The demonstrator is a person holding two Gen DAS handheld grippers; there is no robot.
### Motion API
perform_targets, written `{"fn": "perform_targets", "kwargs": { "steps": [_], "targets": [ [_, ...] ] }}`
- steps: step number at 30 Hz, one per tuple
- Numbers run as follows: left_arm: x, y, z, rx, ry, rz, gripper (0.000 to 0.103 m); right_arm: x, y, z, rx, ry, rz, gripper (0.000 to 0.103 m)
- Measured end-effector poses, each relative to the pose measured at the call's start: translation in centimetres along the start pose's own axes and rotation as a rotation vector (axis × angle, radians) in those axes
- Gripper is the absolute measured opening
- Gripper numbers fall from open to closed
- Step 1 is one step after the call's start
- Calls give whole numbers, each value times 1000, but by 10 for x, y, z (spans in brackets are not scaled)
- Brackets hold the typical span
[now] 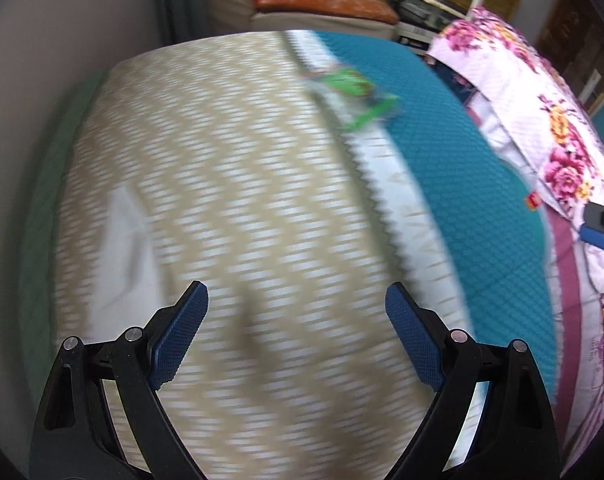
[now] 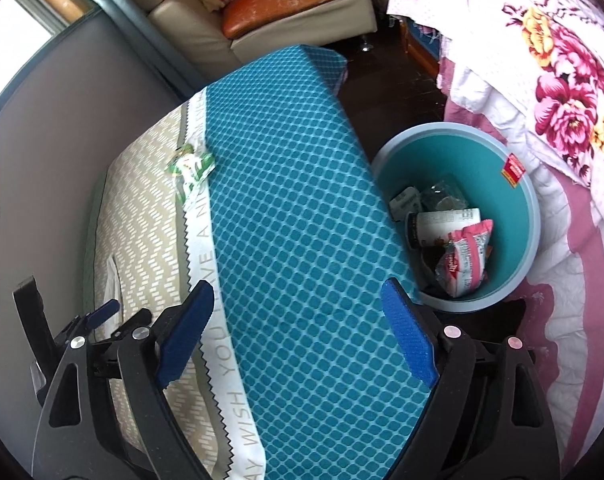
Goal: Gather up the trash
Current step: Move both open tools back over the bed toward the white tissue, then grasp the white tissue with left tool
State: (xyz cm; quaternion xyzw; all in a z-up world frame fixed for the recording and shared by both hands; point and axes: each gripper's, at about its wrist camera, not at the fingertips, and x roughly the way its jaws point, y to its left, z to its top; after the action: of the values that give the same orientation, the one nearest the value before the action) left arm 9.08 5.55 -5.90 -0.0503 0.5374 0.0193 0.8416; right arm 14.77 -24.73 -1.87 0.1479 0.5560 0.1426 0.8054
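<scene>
Both claws spread wide, nothing between the pads. Left claw (image 1: 297, 336) hangs over the tan zigzag half of the table (image 1: 222, 184), view is motion-blurred. Right claw (image 2: 298, 332) sits over the teal diamond half, near the seam w/ the white printed strip (image 2: 206, 264).

Task thing: green/white wrapper (image 2: 190, 168), crumpled, lying on the table right on that strip where tan meets teal. In the left wrist view the same wrapper (image 1: 351, 98) is ahead and to the right of the claw, well apart. In the right wrist view it's ahead and to the left, also well apart. Long axis runs roughly along the strip, i.e. away from both claws, slightly diagonal. Neither claw is touching it.

Which is nearer: hard to call from fisheye, but my read is the left claw, since the wrapper sits on its side of the seam; it'd need to go fwd and a bit right, and close across the short axis.

Drop point: teal bin (image 2: 529, 216) on the floor, just beside the table's right edge, between the table and the floral bedding (image 2: 561, 92). Already holds stuff, incl. a pink packet (image 2: 467, 260) and a white one. Bin is right next to the right claw, so that side has the shorter haul afterwards.

Far bg: sofa w/ orange cushion (image 2: 294, 4). Irrelevant.
</scene>
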Motion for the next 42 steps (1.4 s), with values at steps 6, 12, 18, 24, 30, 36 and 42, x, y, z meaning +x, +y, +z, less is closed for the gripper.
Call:
{"fn": "perform_targets", "kwargs": {
  "steps": [6,12,18,24,30,36,42],
  "targets": [
    [-2,65,-13,-81,-6,42,91,14,21,-5,-38,44,7,82],
    [1,103,-16,-133,-26,29,91,32,49,-12,-108,93,15,82],
    [15,103,-19,-88,-14,45,90,50,73,-15,-170,116,12,82],
    [15,98,-19,-26,-68,97,59,68,83,-11,-181,140,2,82],
    [12,106,-13,-84,-95,109,11,82,89,-9,-195,165,-4,82],
    [4,115,8,-159,-127,38,10,99,102,10,-220,156,-28,82],
    [10,103,38,-162,-139,-42,10,118,126,50,-283,125,-35,82]
  ]
}}
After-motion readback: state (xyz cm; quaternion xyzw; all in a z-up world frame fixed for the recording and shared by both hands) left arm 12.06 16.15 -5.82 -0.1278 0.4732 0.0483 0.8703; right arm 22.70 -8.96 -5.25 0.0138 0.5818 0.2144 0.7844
